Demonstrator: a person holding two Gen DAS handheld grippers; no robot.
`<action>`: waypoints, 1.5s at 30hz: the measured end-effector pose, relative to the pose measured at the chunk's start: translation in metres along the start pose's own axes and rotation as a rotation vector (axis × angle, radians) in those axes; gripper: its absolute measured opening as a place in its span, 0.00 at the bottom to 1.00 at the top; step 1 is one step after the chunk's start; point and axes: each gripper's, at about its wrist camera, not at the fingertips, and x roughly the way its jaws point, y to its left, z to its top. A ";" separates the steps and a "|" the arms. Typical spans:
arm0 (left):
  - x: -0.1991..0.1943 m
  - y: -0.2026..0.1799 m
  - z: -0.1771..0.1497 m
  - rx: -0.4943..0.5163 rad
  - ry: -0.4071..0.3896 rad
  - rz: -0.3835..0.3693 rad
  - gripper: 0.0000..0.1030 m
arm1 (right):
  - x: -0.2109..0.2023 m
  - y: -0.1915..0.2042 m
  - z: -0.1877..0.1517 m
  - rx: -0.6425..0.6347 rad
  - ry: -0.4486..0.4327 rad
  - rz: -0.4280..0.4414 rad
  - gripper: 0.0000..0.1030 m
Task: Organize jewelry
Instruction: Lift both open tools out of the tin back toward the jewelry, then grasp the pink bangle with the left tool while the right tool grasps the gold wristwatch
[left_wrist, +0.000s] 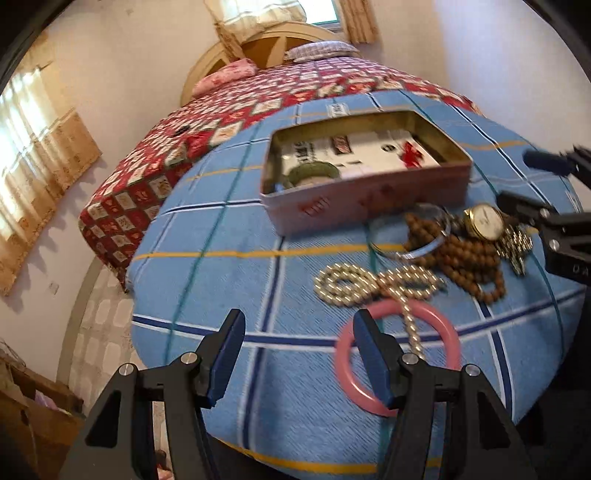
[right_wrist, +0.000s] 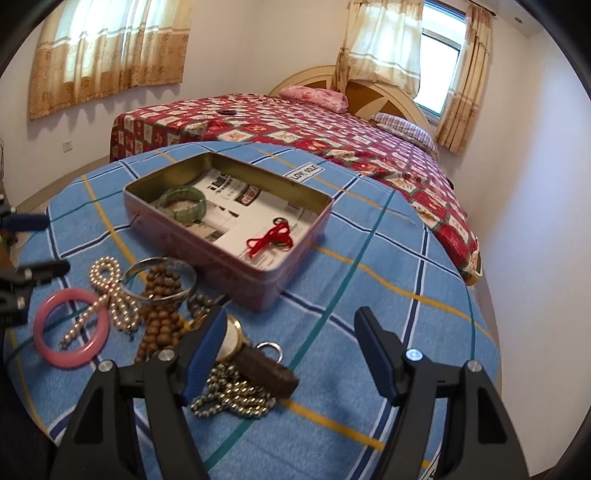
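Note:
An open pink tin (left_wrist: 365, 199) (right_wrist: 258, 284) sits on the blue checked cloth; inside lie a green bangle (right_wrist: 181, 204) and a red cord (right_wrist: 269, 236). Beside it lie a pink bangle (left_wrist: 399, 356) (right_wrist: 70, 328), a pearl string (left_wrist: 373, 282) (right_wrist: 110, 295), wooden beads (left_wrist: 461, 254) (right_wrist: 162, 310), a silver bangle (right_wrist: 159, 278), a gold watch (left_wrist: 484, 219) and a metal chain (right_wrist: 232, 395). My left gripper (left_wrist: 299, 354) is open, its right finger over the pink bangle. My right gripper (right_wrist: 291, 350) is open above the watch and chain.
The blue cloth (right_wrist: 369, 295) covers a rounded table. Behind it stands a bed with a red patterned quilt (right_wrist: 295, 125) and pillows. Curtained windows are on the walls. A cardboard box (left_wrist: 33, 413) stands on the floor at the left.

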 end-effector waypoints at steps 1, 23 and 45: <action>0.003 -0.003 -0.002 0.000 0.015 -0.013 0.60 | 0.000 0.002 -0.001 -0.007 -0.001 0.001 0.72; -0.001 0.026 0.017 -0.012 -0.056 -0.034 0.10 | 0.009 0.009 -0.009 -0.023 0.017 0.006 0.72; 0.018 0.022 0.040 -0.078 -0.053 -0.068 0.09 | 0.023 0.015 -0.013 -0.060 0.033 0.096 0.65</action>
